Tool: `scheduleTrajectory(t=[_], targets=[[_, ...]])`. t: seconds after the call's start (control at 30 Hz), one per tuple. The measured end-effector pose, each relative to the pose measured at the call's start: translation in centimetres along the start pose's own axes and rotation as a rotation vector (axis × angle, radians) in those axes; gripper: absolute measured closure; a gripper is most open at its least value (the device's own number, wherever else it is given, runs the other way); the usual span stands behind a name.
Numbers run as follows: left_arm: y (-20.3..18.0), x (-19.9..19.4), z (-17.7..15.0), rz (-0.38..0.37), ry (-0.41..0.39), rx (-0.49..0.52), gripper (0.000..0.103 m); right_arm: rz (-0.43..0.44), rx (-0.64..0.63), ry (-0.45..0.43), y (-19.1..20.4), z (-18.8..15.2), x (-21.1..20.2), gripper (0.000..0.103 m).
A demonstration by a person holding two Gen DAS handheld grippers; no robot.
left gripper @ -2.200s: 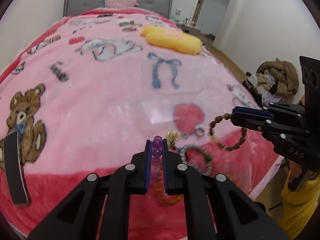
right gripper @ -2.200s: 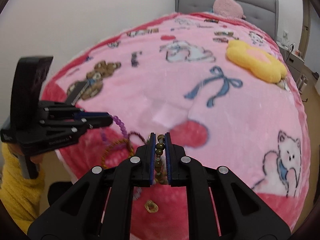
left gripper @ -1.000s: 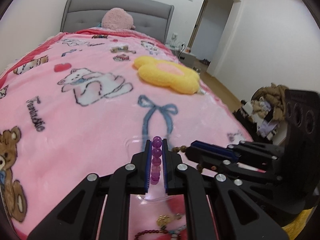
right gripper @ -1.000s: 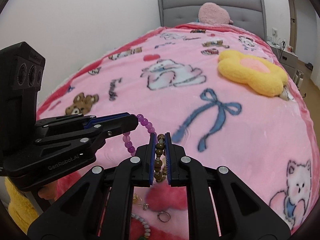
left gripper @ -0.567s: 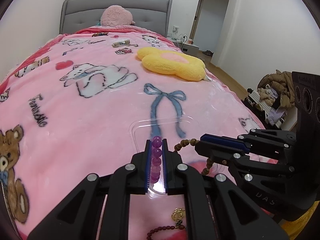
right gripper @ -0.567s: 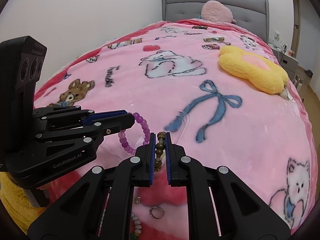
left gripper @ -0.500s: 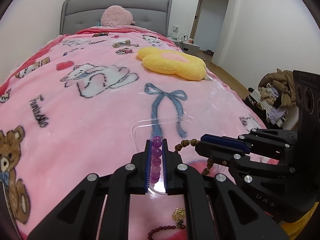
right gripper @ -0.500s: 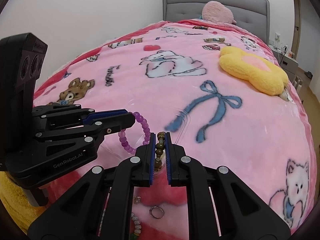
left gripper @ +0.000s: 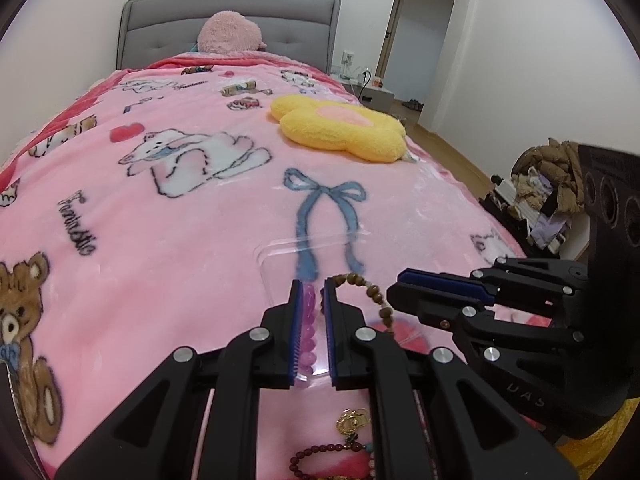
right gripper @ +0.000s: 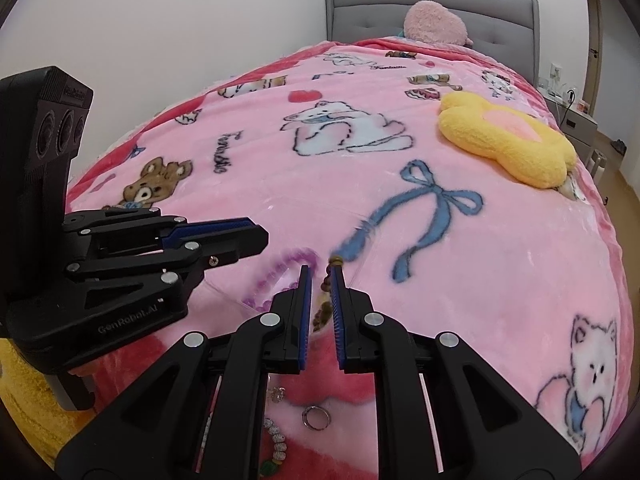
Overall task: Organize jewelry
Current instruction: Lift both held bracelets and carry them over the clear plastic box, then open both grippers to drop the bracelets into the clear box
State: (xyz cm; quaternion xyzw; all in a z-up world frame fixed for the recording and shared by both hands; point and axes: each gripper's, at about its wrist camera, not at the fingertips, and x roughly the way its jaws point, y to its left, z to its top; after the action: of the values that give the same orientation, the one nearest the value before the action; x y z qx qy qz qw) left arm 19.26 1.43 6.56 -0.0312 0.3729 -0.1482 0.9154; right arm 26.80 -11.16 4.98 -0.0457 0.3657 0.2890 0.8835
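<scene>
My left gripper [left gripper: 311, 288] has its jaws slightly parted, and the purple bead bracelet [left gripper: 308, 330] drops between them, no longer gripped. In the right wrist view the purple bracelet [right gripper: 276, 270] is blurred, falling over the clear plastic tray [right gripper: 360, 248]. My right gripper [right gripper: 320, 276] is also parted, with the brown wooden bead bracelet [right gripper: 326, 296] slipping between its fingers. In the left wrist view the brown bracelet [left gripper: 370, 290] hangs beside the right gripper [left gripper: 400, 284], above the clear tray [left gripper: 276, 256].
More jewelry lies on the pink blanket near the bed's foot: a gold charm [left gripper: 354, 420], a dark red bead bracelet [left gripper: 320, 452], a silver ring [right gripper: 316, 416], a white bead bracelet [right gripper: 276, 440]. A yellow flower cushion [left gripper: 340, 128] lies further up the bed.
Both grippers have opened a little over the tray. The purple and brown bracelets have slipped down from the fingertips and are falling toward the tray.
</scene>
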Motion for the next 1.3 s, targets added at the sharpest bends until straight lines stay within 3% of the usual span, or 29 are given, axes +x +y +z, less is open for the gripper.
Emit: scheduleTrajectory(t=[0.1, 0.2, 0.43, 0.53, 0.67, 1.07, 1.2, 1.3], targets=[[-0.3, -0.8, 0.1, -0.013, -0.011, 0.005, 0.090, 0.007, -0.007, -0.013, 0.3, 0.0, -0.8, 0.092], [-0.7, -1.8, -0.1, -0.018, -0.025, 0.020, 0.079, 0.014, -0.021, -0.024, 0.4, -0.4, -1.8, 0.090], [-1.6, -5.0, -2.7, -0.025, -0.071, 0.123, 0.078, 0.038, -0.066, -0.032, 0.5, -3.1, -4.4, 0.074], [-1.4, -5.5, -4.5, -0.048, -0.040, 0.129, 0.078, 0.042, -0.057, 0.001, 0.1, -4.4, -4.5, 0.074], [-1.0, -5.1, -6.3, -0.023, -0.027, 0.144, 0.078, 0.030, -0.052, 0.021, -0.4, -5.7, -4.1, 0.073], [1.9, -1.2, -8.6, -0.074, 0.138, 0.058, 0.075, 0.051, -0.038, 0.119, -0.8, -7.7, -1.4, 0.072], [2.6, -0.5, -8.5, -0.114, 0.199, 0.016, 0.073, 0.065, -0.029, 0.133, -1.0, -7.9, -1.0, 0.065], [2.6, 0.0, -8.3, -0.101, 0.248, 0.002, 0.073, 0.057, -0.032, 0.146, -1.0, -8.0, -0.8, 0.064]])
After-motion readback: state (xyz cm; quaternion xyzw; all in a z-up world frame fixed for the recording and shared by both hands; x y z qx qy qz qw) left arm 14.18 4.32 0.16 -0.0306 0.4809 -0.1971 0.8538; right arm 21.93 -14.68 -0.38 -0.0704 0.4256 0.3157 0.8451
